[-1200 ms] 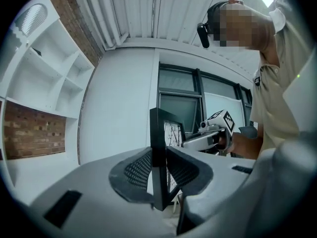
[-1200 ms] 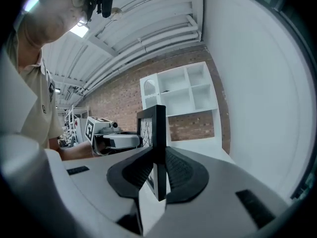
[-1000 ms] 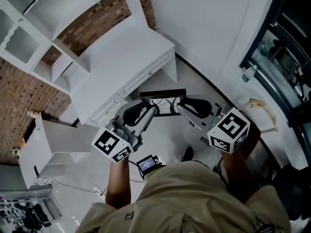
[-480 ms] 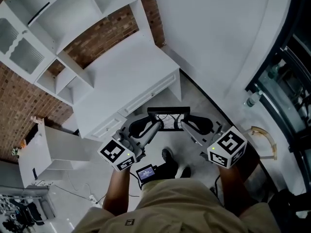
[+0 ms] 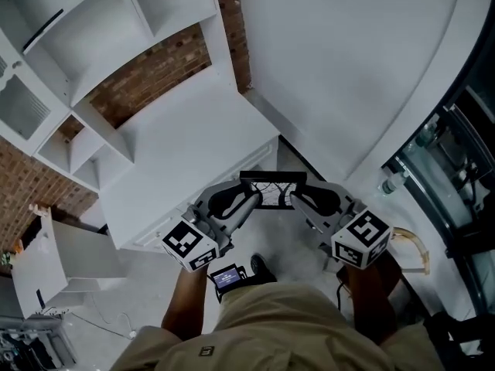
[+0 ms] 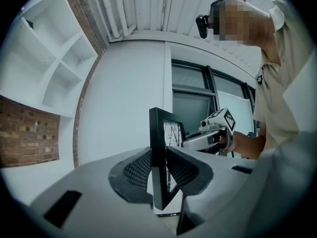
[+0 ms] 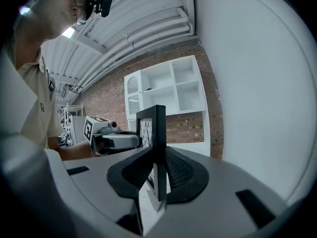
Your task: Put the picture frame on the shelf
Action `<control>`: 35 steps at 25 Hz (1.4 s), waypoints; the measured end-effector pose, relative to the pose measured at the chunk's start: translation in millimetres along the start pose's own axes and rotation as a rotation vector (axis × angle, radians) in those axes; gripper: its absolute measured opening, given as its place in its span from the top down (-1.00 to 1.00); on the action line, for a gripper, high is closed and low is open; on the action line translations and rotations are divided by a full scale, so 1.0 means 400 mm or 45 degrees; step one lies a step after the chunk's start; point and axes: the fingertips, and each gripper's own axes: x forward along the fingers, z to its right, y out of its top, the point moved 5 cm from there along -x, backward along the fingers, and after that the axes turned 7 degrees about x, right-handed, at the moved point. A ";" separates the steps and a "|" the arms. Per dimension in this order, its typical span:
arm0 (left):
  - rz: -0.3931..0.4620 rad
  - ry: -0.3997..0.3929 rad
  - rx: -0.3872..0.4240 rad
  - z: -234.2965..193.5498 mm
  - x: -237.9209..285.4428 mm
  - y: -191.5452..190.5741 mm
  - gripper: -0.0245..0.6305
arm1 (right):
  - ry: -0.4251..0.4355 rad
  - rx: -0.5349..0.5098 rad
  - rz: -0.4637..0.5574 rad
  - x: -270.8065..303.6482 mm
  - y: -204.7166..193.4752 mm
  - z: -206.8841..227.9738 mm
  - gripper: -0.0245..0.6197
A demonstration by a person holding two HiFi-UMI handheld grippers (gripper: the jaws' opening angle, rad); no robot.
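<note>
A black picture frame (image 5: 272, 190) with a branch drawing is held up in the air between both grippers, just off the front edge of the white cabinet top (image 5: 182, 149). My left gripper (image 5: 251, 199) is shut on the frame's left edge, and my right gripper (image 5: 296, 199) is shut on its right edge. In the left gripper view the frame (image 6: 159, 155) stands edge-on between the dark pads (image 6: 136, 170). The right gripper view shows the frame (image 7: 157, 133) pinched the same way, with the white shelf unit (image 7: 168, 90) behind it. The open shelves (image 5: 93, 22) are at upper left.
A brick wall (image 5: 147, 64) shows behind the shelf unit. A curved white wall (image 5: 348, 68) runs along the right, with dark windows (image 5: 456, 153) and a bottle (image 5: 390, 182) beyond it. A white box (image 5: 66, 257) stands on the floor at left.
The person has stepped towards the cabinet, so the frame and both grippers are now at its front edge. Both grips on the frame are unchanged.
</note>
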 end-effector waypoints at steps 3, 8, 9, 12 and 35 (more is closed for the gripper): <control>0.024 -0.002 -0.011 -0.100 0.011 0.000 0.68 | -0.007 -0.017 -0.014 0.084 0.041 0.037 0.70; 0.036 -0.002 -0.011 -0.230 0.023 -0.010 0.68 | -0.015 -0.022 -0.032 0.199 0.083 0.089 0.70; 0.035 0.003 -0.015 -0.251 0.023 -0.013 0.68 | -0.012 -0.019 -0.036 0.219 0.088 0.097 0.70; 0.035 0.025 -0.038 -0.306 0.026 -0.027 0.68 | 0.004 -0.011 -0.058 0.272 0.096 0.127 0.70; -0.118 0.439 -0.062 -0.648 0.368 -0.073 0.68 | 0.422 -0.008 -0.128 0.554 0.221 0.649 0.70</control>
